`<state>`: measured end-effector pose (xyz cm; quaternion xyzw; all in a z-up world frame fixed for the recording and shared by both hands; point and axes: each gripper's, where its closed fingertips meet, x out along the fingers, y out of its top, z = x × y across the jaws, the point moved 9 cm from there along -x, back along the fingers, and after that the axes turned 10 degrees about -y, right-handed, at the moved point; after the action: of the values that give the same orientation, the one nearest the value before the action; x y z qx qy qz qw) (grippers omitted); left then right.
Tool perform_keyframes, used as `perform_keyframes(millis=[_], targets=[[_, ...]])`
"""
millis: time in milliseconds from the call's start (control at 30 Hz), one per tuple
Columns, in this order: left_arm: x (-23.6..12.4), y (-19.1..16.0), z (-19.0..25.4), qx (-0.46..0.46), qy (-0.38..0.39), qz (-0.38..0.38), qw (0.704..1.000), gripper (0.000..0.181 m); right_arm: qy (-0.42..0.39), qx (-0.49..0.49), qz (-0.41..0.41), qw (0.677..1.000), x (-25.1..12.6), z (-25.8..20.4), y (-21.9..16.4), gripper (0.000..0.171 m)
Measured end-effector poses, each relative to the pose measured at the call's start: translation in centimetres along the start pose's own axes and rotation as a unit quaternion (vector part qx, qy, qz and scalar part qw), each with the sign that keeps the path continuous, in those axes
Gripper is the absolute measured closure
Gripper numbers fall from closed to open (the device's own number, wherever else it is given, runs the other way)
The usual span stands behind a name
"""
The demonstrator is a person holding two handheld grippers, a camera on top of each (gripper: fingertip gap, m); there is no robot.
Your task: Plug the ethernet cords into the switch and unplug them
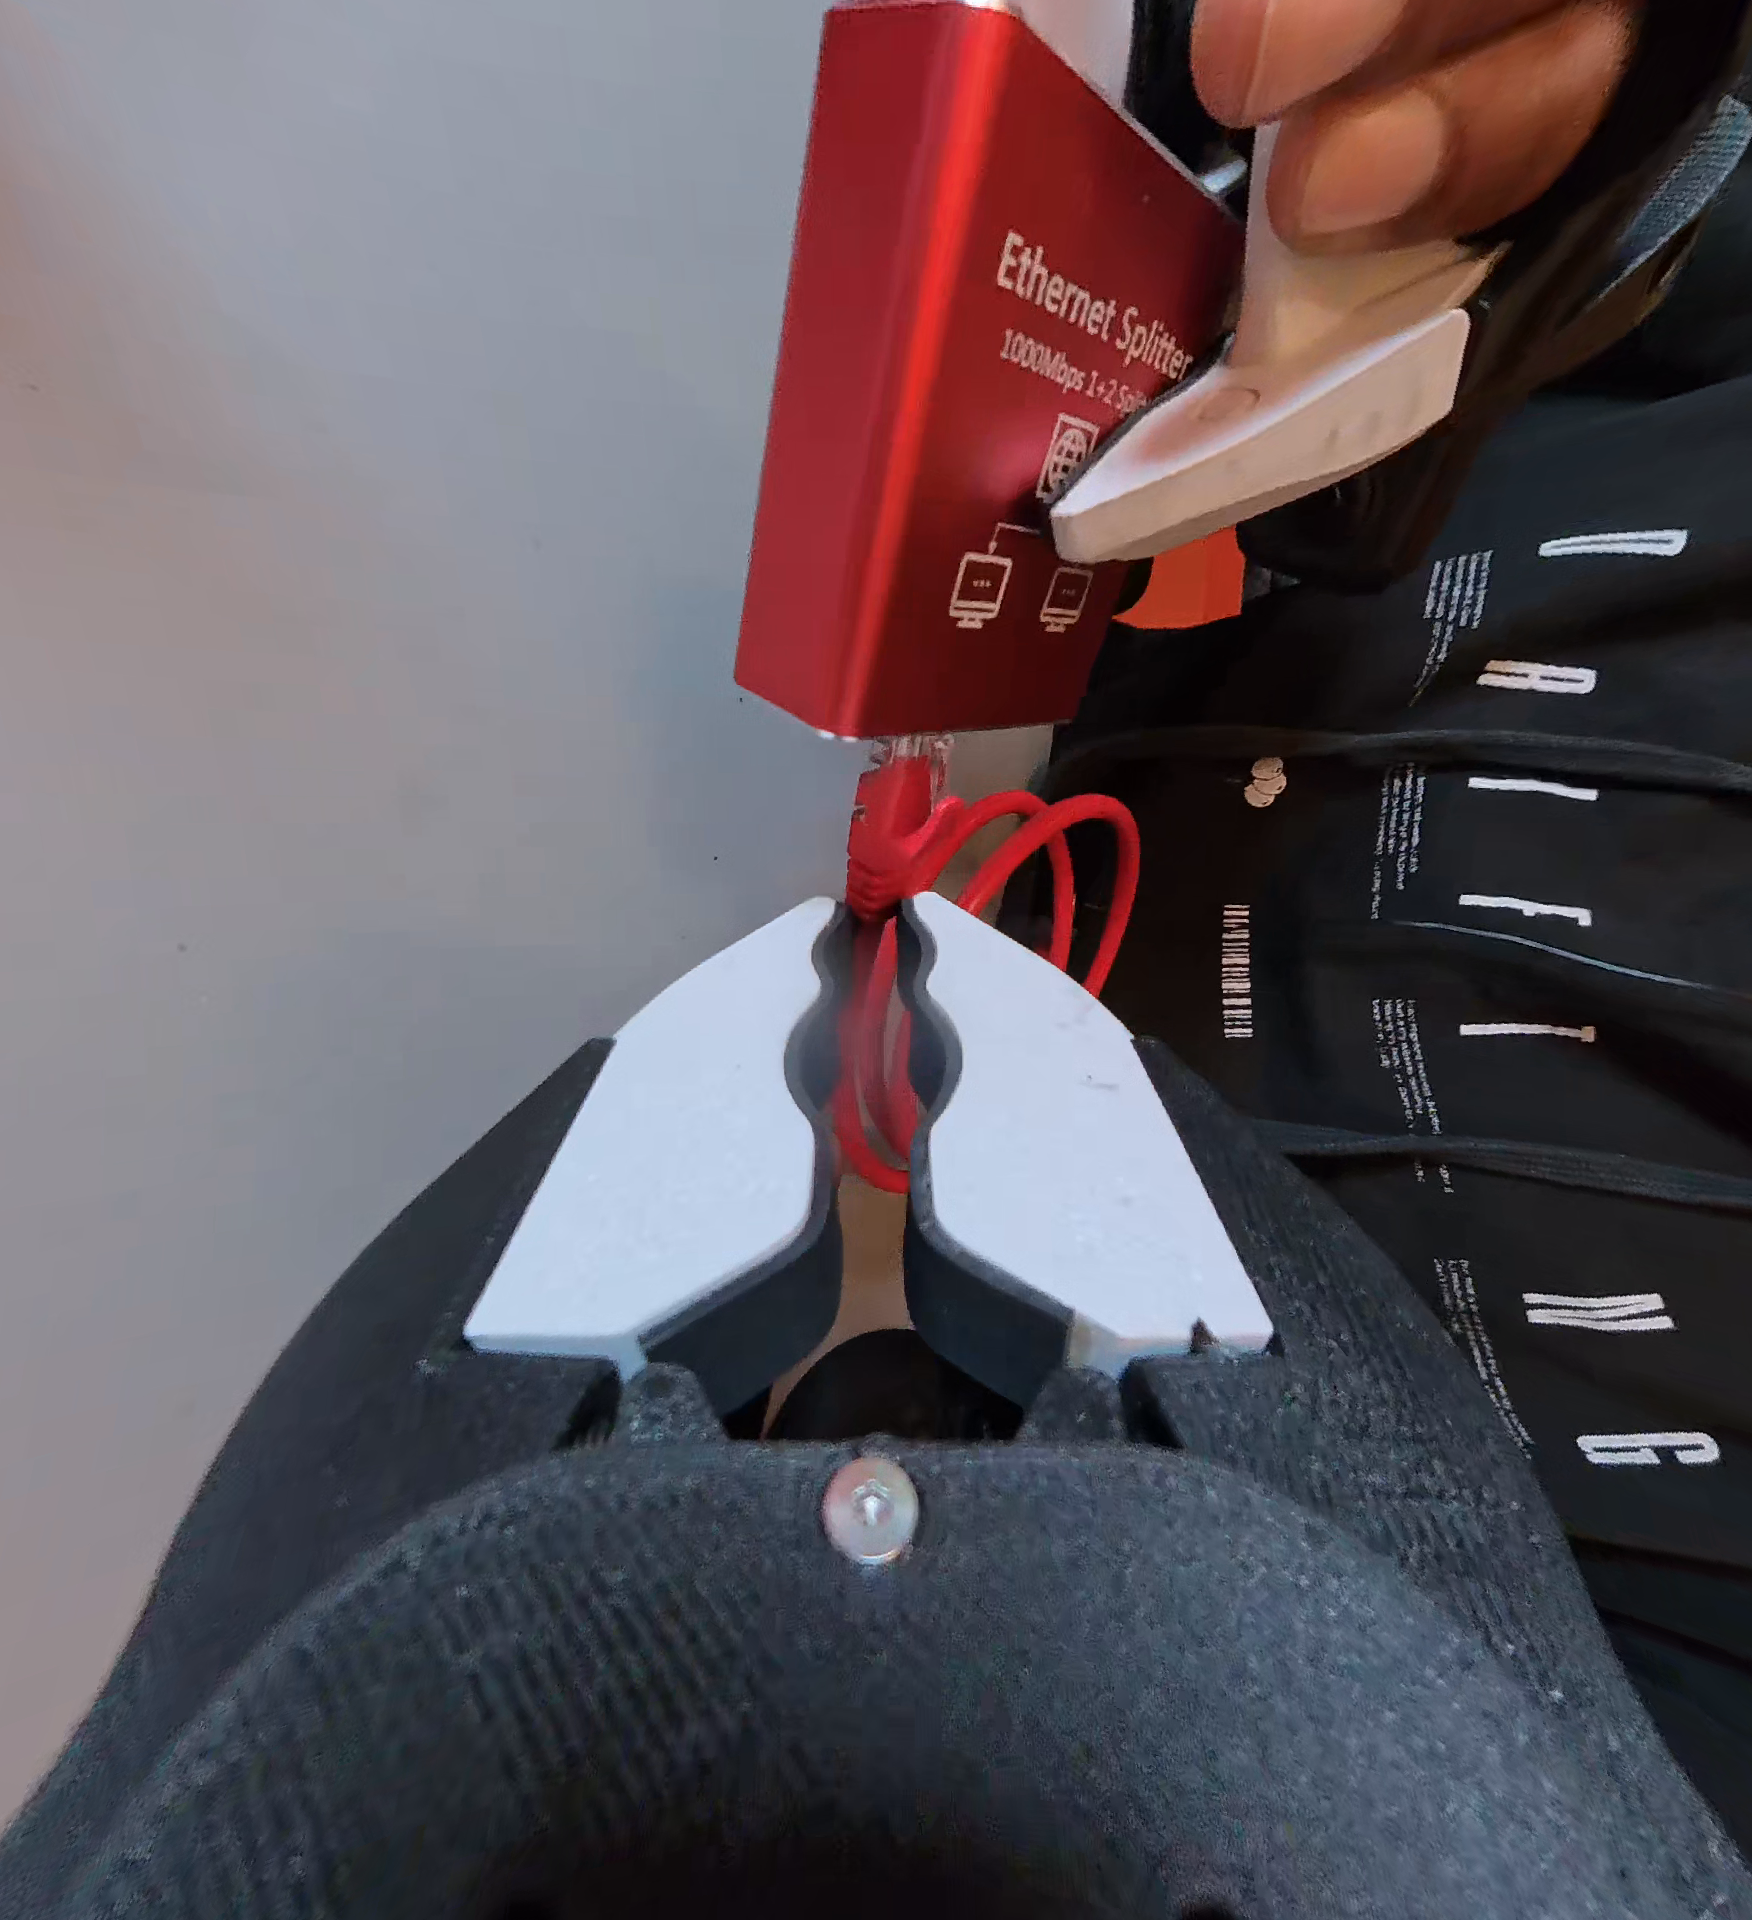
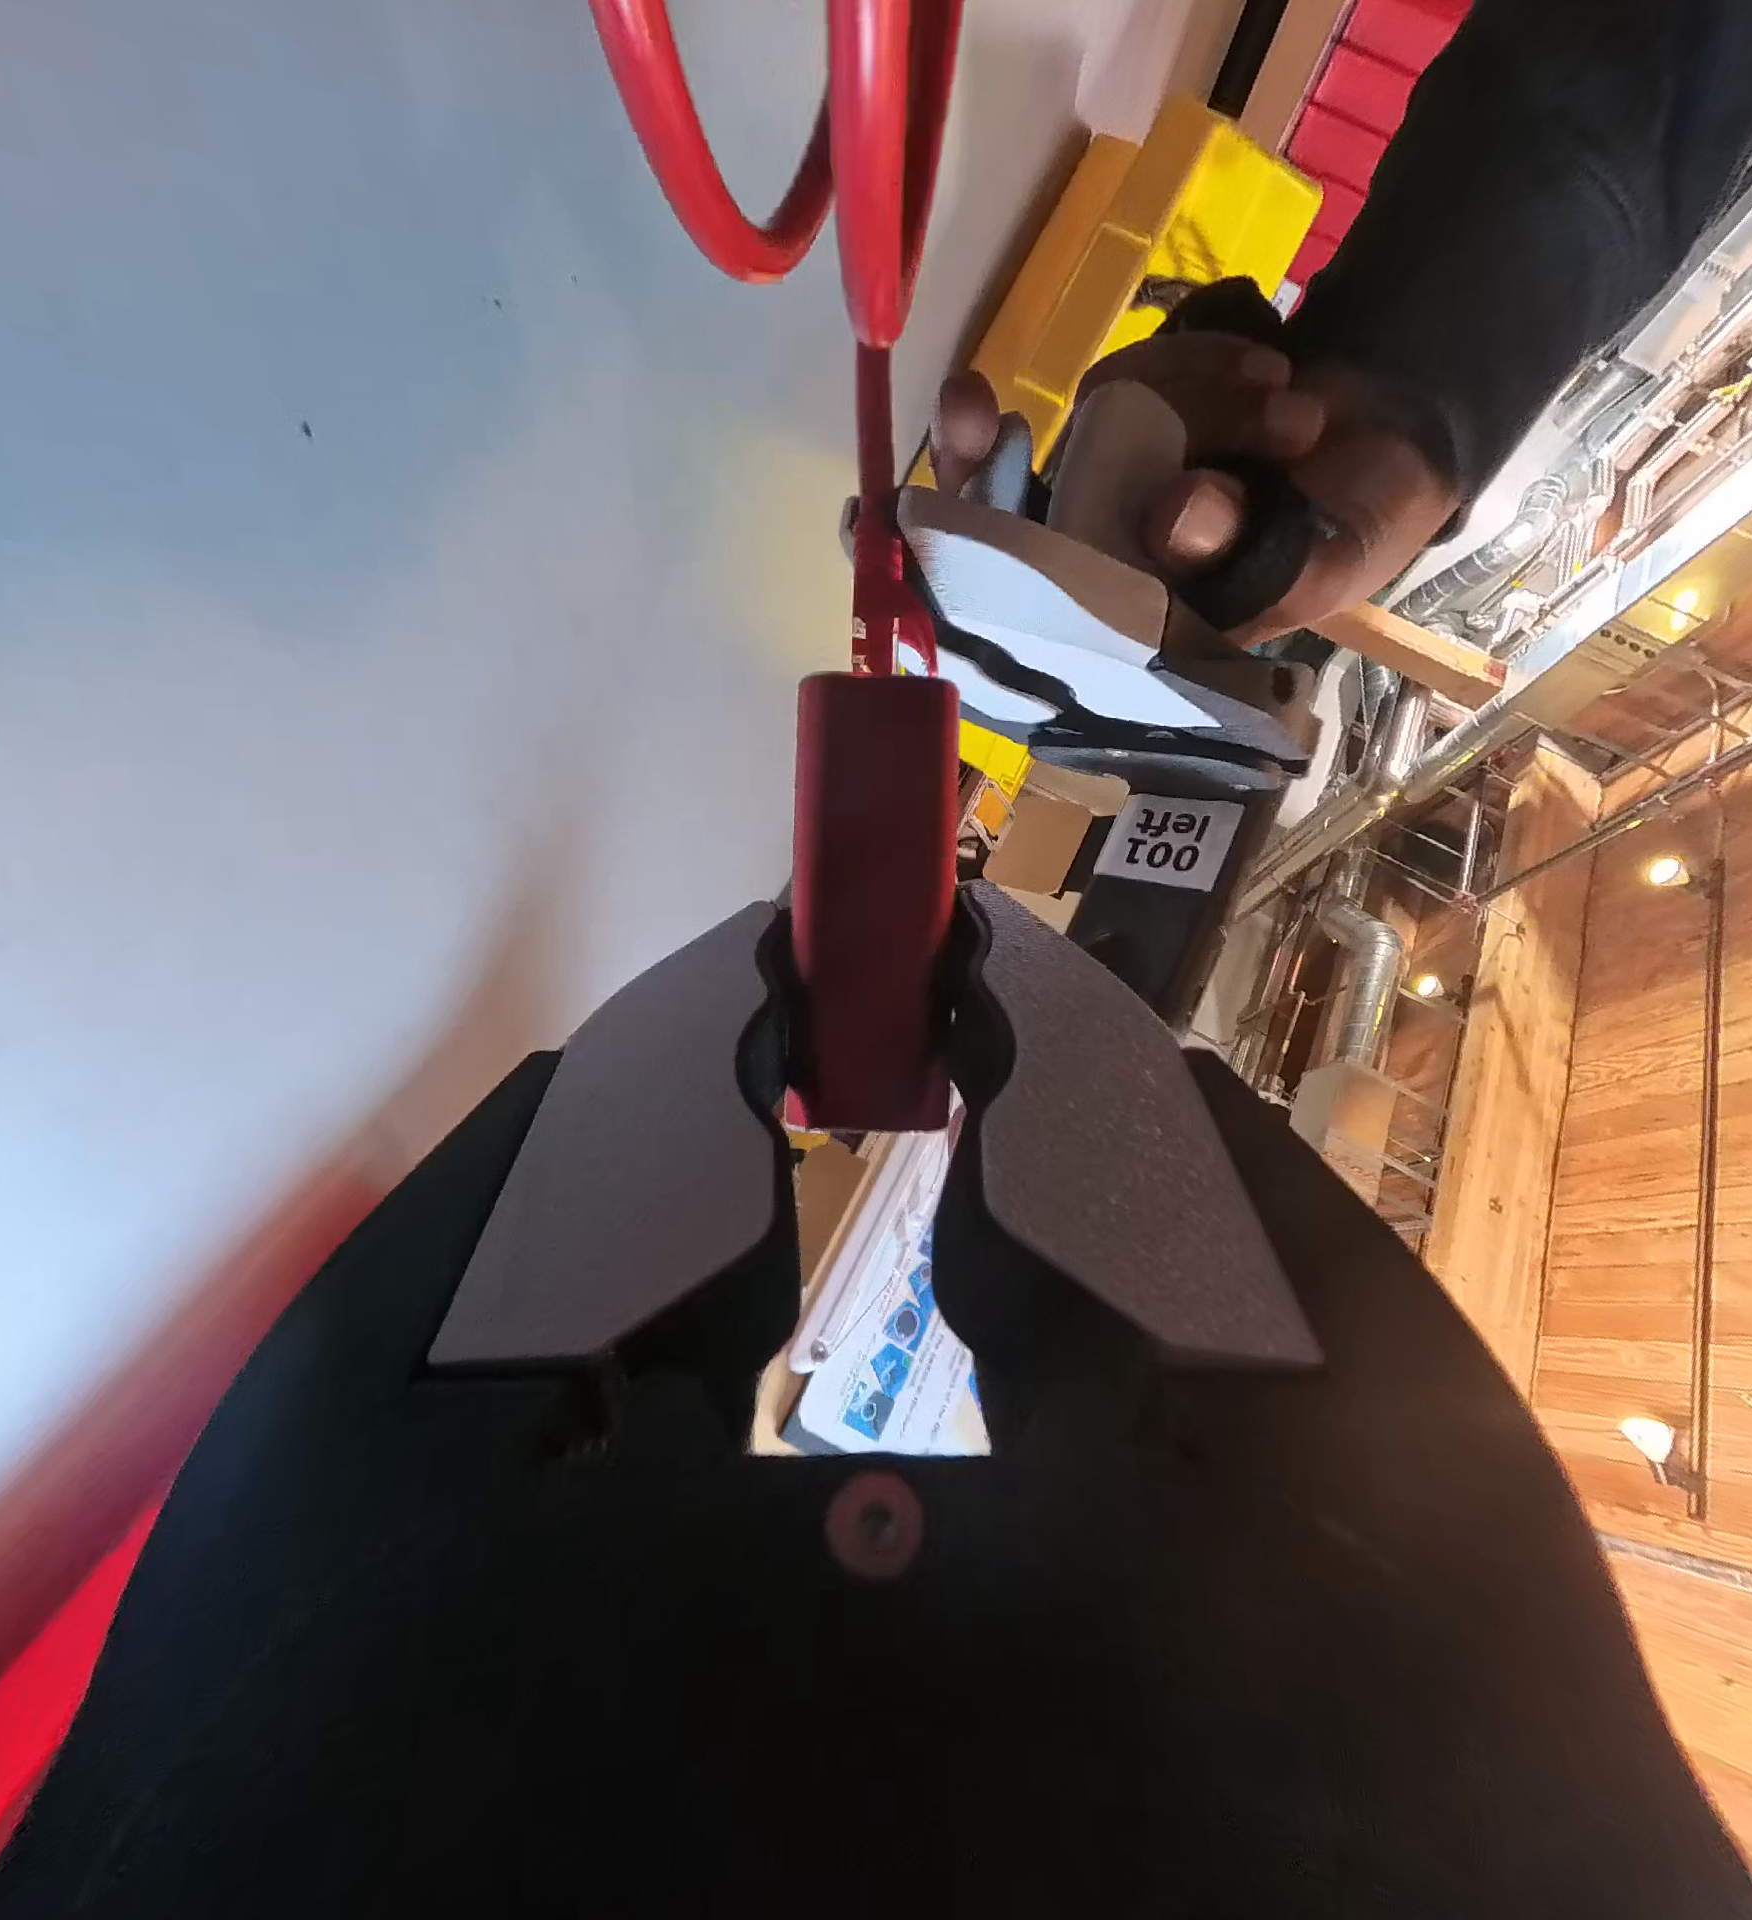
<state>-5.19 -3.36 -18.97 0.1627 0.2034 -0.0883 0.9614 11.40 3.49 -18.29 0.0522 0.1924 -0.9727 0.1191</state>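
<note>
Left gripper (image 1: pixel 874 914), lower centre of left wrist view, fingers pressed together on the red ethernet cord (image 1: pixel 877 862) just behind its plug; slack loops bunch between the pads and spill out to the right. Straight ahead, i.e. up-frame, the plug sits in the bottom port of the red switch (image 1: pixel 955 395), which fills upper centre. Whether fully latched or partly out, can't tell. Right gripper (image 1: pixel 1142 488) comes in from upper right w/ a hand (image 1: pixel 1391 114) on it, clamped on the switch's flat faces. In right wrist view, right gripper (image 2: pixel 872 997) pinches the switch (image 2: pixel 872 894) edge-on at centre, cord (image 2: pixel 877 436) running up-frame, left gripper (image 2: pixel 903 623) just beyond on it. Key relation: cord, plug and switch long axis are all in one line w/ the left fingers, so next move is likely a straight pull or push along that line, right side holding steady. Left gripper is nearer the plug.
</note>
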Motion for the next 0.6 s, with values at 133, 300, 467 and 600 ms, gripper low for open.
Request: perform_keyframes(millis=[133, 300, 467, 600], targets=[[0.6, 0.1, 0.5, 0.018, 0.017, -0.015, 1.000, 0.175, -0.001, 0.001, 0.016, 1.000, -0.1, 0.5, 0.8, 0.145], [0.8, 0.1, 1.2, 0.050, 0.035, -0.017, 0.998, 0.175, 0.004, 0.013, 0.026, 1.000, -0.5, 0.8, 1.1, 0.145], [2.4, -0.5, 1.8, 0.084, 0.030, -0.049, 0.995, 0.176, 0.026, 0.037, 0.060, 0.997, -0.9, 0.9, 2.0, 0.145], [2.5, -0.7, 1.8, 0.101, 0.038, -0.045, 0.993, 0.175, 0.036, 0.050, 0.061, 0.996, -0.9, 0.8, 2.1, 0.145]])
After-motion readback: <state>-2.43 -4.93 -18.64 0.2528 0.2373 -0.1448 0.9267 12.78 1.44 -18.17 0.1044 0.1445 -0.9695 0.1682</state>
